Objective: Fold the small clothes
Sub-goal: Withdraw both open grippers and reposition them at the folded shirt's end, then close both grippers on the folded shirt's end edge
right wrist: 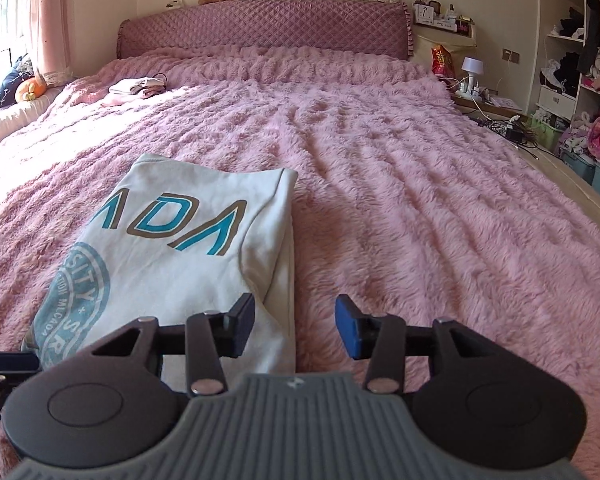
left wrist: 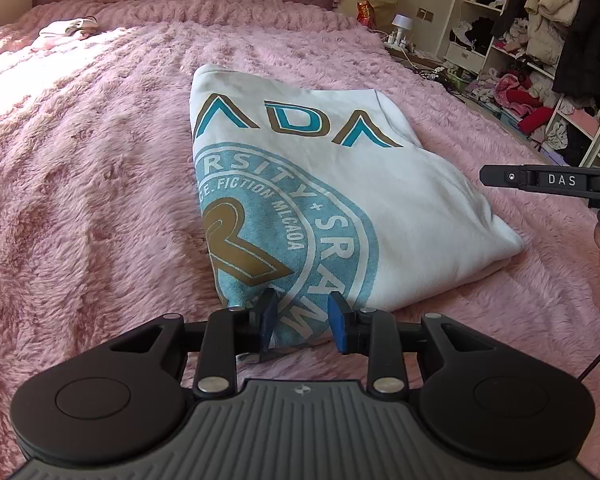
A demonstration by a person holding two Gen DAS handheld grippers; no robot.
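Though folded, shirt (left wrist: 340,184) lengthwise toward headboard (right wrist: 260,26).

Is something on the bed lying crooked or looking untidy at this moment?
The white shirt lies folded on the pink blanket, but its right edge shows uneven layers that do not line up. A small pale garment lies bunched near the headboard. Nothing looks spilled or damaged.

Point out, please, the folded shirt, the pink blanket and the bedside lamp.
folded shirt (left wrist: 420,216): left wrist view, plain white area.
pink blanket (right wrist: 440,208): right wrist view, bare plush right of shirt.
bedside lamp (right wrist: 471,66): right wrist view, its shade.
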